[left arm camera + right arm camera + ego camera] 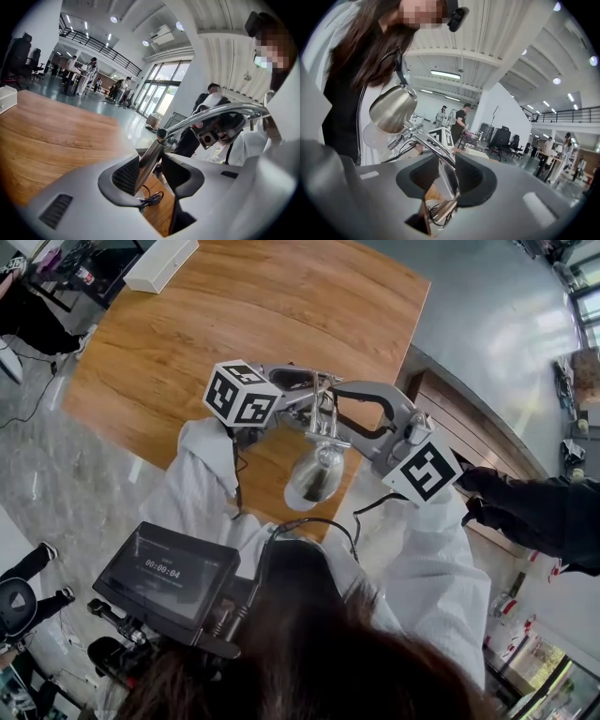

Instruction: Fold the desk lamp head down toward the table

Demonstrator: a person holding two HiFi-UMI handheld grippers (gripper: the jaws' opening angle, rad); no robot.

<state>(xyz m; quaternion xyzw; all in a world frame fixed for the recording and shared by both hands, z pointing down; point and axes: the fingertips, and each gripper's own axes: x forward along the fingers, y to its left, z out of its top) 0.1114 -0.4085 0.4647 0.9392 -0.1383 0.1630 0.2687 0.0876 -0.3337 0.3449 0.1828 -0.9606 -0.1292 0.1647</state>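
Observation:
The desk lamp stands at the near edge of the wooden table (234,315). Its chrome head (314,479) (391,110) hangs tilted toward me, and the bulb (375,136) shows below the shade. My left gripper (305,401) (154,171) is open around the lamp's lower arm (149,161). That rod lies against the left pad, with a gap to the right pad. My right gripper (339,413) (443,173) comes in from the right and is shut on the thin upper arm (436,147) just below the head.
A white box (159,263) (7,96) lies at the table's far left corner. The lamp's black cable (152,199) loops by its foot. A person in black (544,512) stands close on the right. A screen rig (169,573) hangs at my chest.

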